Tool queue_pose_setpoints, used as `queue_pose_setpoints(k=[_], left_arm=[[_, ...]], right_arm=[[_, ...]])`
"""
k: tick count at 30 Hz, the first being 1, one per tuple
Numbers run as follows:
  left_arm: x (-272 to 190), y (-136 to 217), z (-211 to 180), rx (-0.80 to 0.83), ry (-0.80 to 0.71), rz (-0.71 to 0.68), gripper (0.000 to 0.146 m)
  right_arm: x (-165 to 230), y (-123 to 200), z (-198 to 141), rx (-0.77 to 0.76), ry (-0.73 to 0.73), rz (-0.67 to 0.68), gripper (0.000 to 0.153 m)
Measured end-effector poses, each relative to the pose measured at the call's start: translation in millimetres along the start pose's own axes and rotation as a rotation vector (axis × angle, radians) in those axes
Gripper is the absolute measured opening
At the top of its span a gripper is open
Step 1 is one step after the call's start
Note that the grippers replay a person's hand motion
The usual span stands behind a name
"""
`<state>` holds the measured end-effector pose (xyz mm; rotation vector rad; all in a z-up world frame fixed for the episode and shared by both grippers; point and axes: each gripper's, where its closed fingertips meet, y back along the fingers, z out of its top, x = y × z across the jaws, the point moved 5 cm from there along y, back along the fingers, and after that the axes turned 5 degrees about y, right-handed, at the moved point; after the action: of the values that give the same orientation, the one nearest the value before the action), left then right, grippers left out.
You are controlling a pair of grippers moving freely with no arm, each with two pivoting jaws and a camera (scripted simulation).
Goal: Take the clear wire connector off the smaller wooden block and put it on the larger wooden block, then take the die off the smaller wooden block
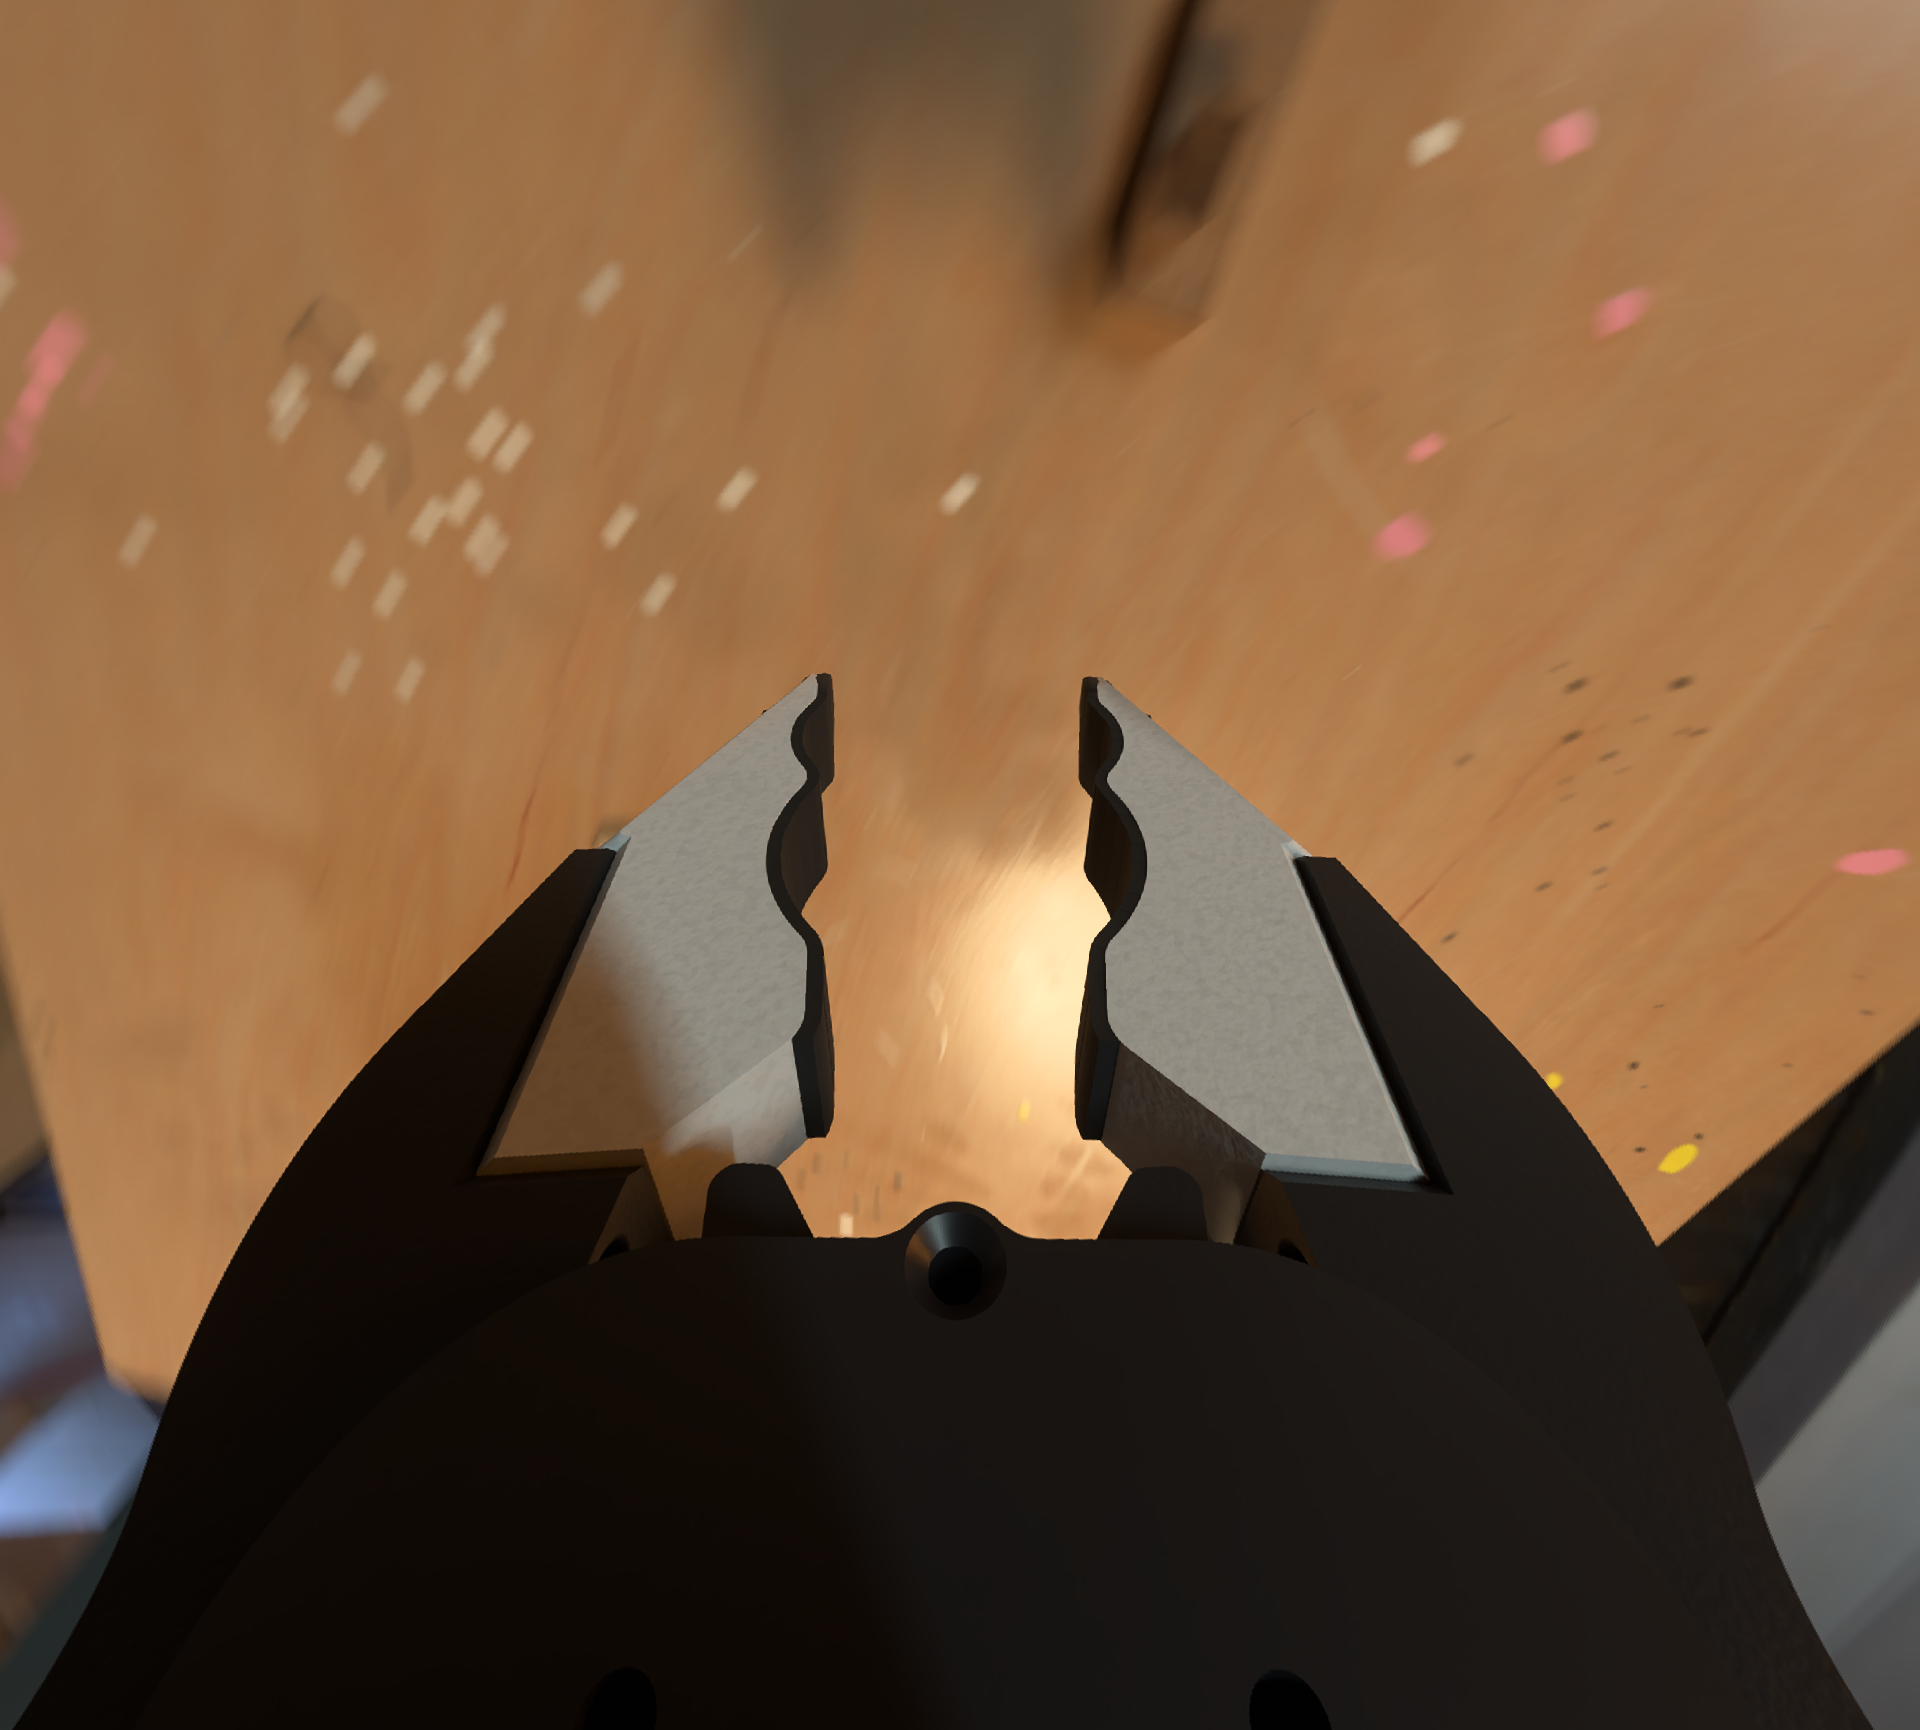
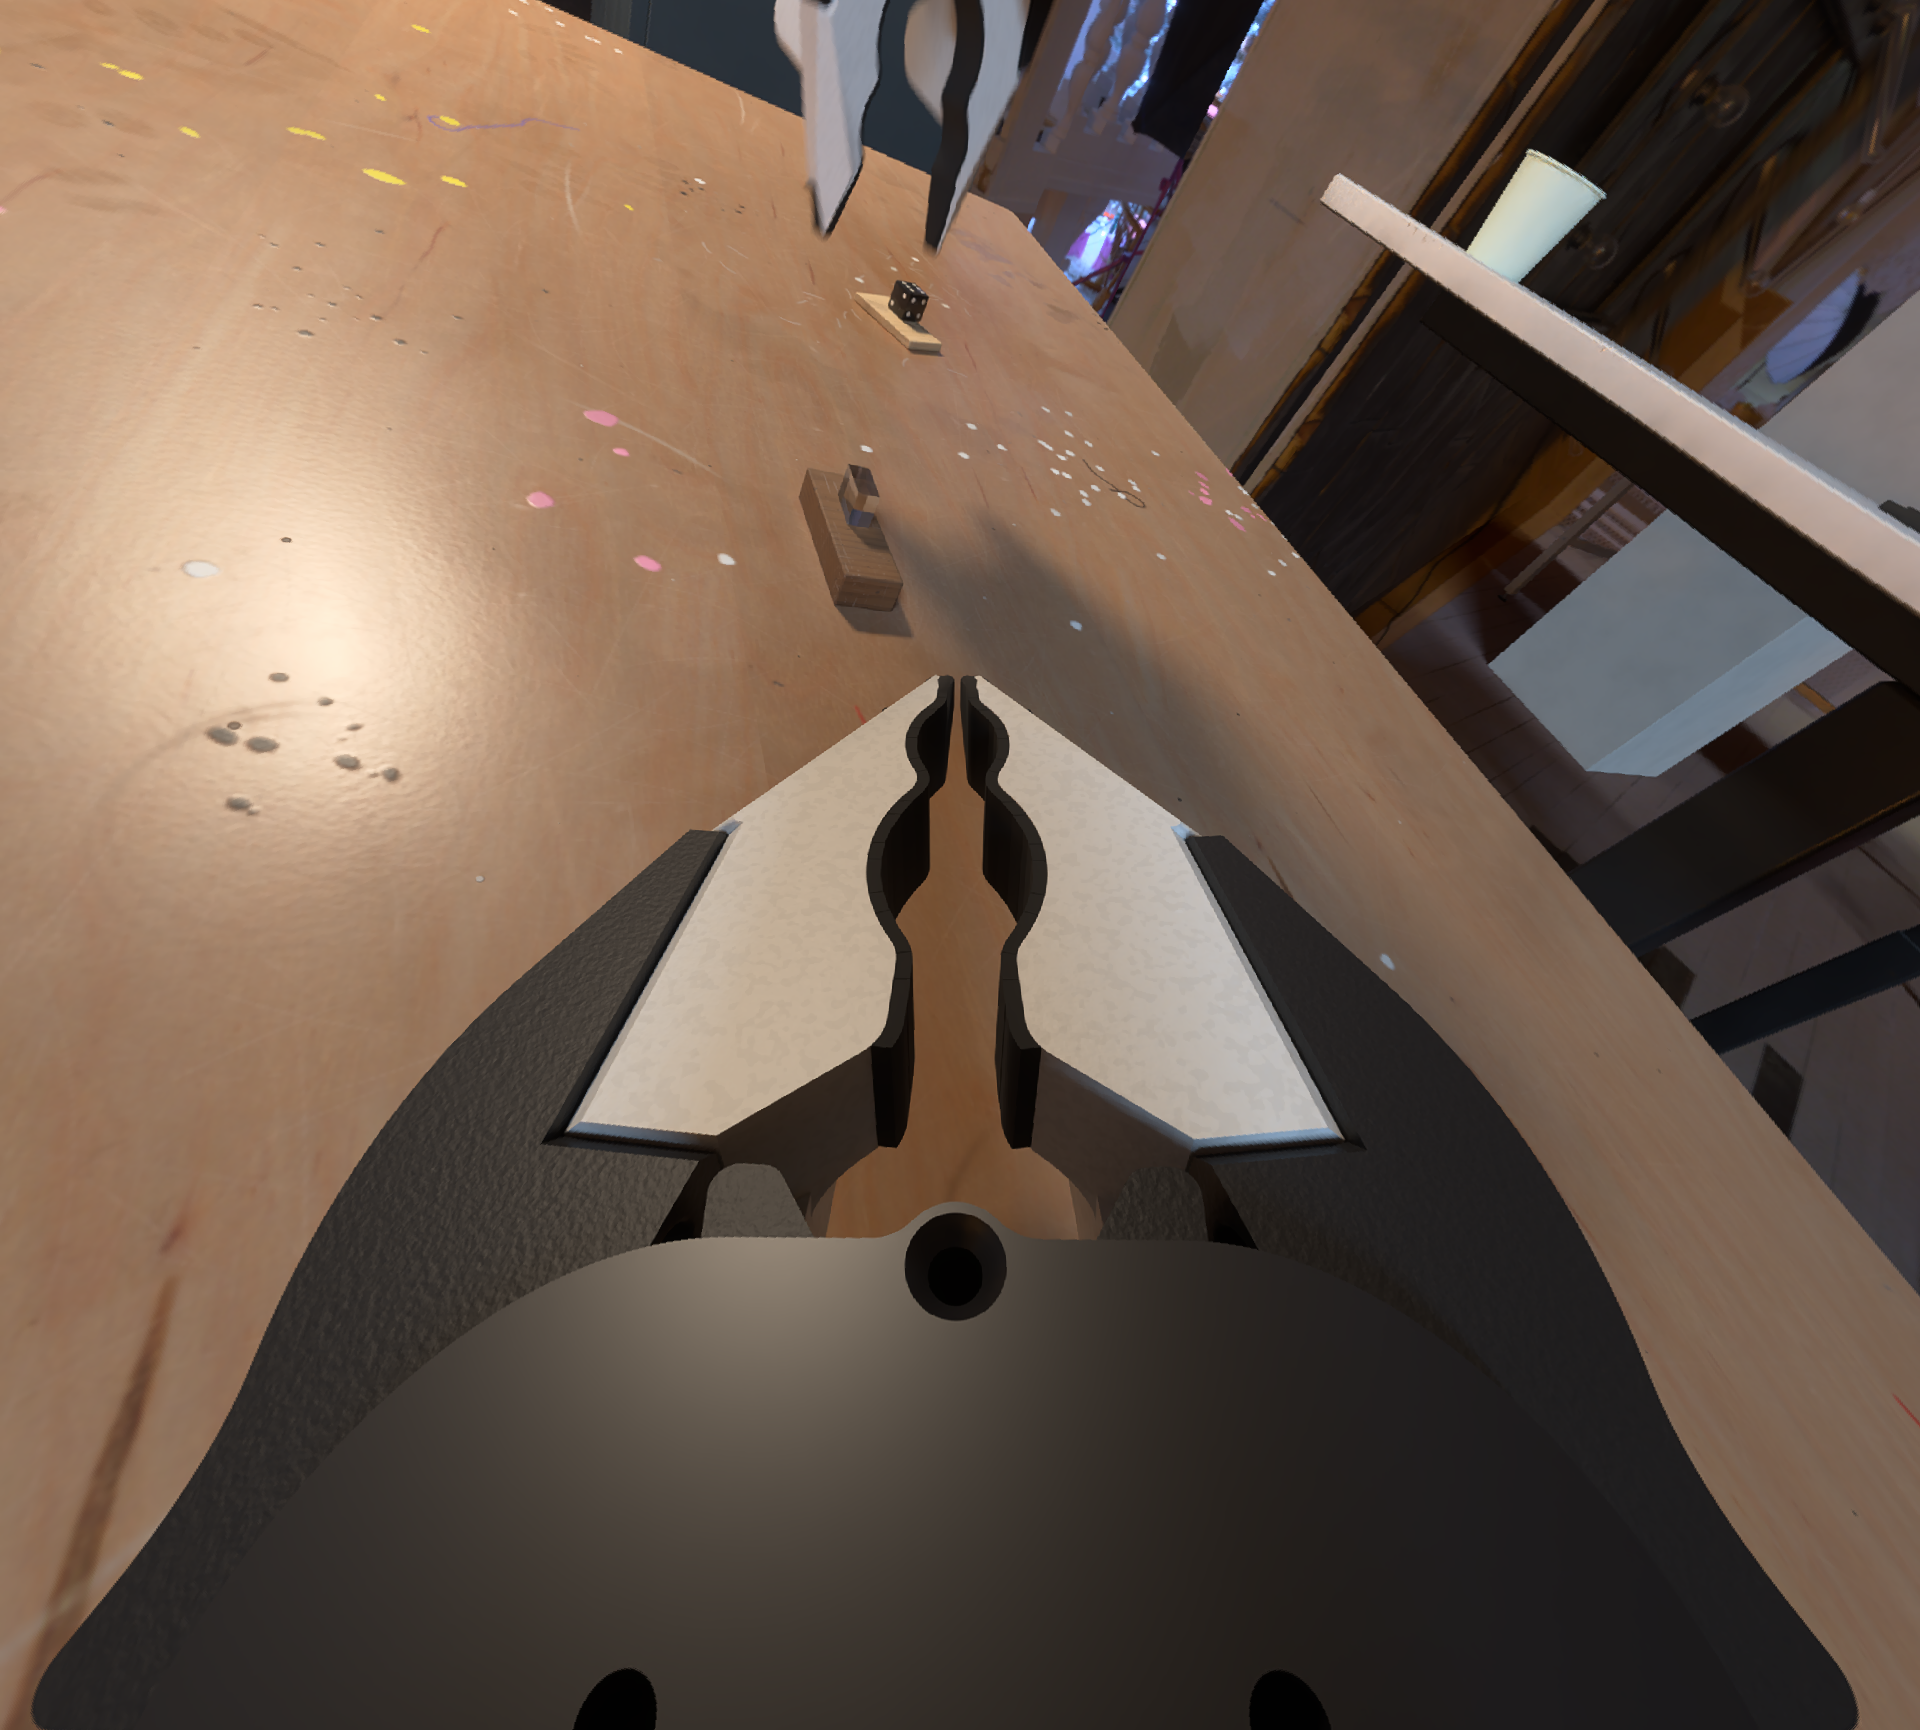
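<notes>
In the right wrist view a dark, thicker wooden block [image 2: 847, 558] lies mid-table with the clear wire connector [image 2: 860, 491] on its far end. Farther off, a thin pale wooden block [image 2: 902, 327] carries the black die [image 2: 909, 298]. My left gripper [image 2: 881, 231] hangs open and empty just above and behind the die. My right gripper [image 2: 956, 688] is shut and empty, low over the table, short of the dark block. The left wrist view is motion-blurred. It shows the open left gripper [image 1: 956, 693] over bare table and one smeared wooden block [image 1: 1174, 153] ahead.
The wooden table [image 2: 364, 433] is speckled with paint, and its right edge runs diagonally close to both blocks. Beyond that edge stands a white side table [image 2: 1683, 444] with a paper cup [image 2: 1532, 226] on it.
</notes>
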<state>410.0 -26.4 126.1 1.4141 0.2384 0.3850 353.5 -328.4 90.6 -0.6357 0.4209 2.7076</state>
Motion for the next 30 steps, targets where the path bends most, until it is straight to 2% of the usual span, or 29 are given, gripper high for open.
queue_pose_setpoints(k=[4,8,9,12,15,17,18,25,30], left_arm=[[57.2,35.1,-74.5,0.008,0.322,0.29,0.045],[85.0,28.2,-121.9,-0.04,0.601,0.386,0.04],[86.4,21.0,-124.7,-0.055,0.631,0.367,0.04],[87.6,-1.8,-124.0,-0.059,0.546,0.313,0.046],[85.0,-21.0,-115.4,-0.003,0.342,0.271,0.062],[82.3,-27.8,-106.5,0.007,0.166,0.229,0.058],[84.5,-29.4,-103.8,0.031,0.114,0.24,0.052],[109.8,-44.3,-111.0,0.185,0.119,0.117,0.032],[117.9,-50.3,-107.6,0.134,0.152,0.071,0.024]], right_arm=[[2.0,-0.9,0.8,-0.001,0.007,0.011,0.001],[2.2,-2.5,0.3,0.005,0.008,0.013,0.001],[1.4,-2.8,0.0,0.007,0.002,0.011,0.001],[-1.0,-3.4,-1.0,0.013,-0.018,0.006,0.001],[-0.4,-4.2,-1.8,0.021,-0.015,0.009,0.001],[1.4,-5.0,-2.1,0.028,0.001,0.014,0.001],[2.2,-5.5,-2.4,0.032,0.009,0.015,0.001],[2.7,-7.5,-4.1,0.05,0.009,0.028,0.001],[2.3,-7.0,-3.7,0.044,0.004,0.03,0.001]])
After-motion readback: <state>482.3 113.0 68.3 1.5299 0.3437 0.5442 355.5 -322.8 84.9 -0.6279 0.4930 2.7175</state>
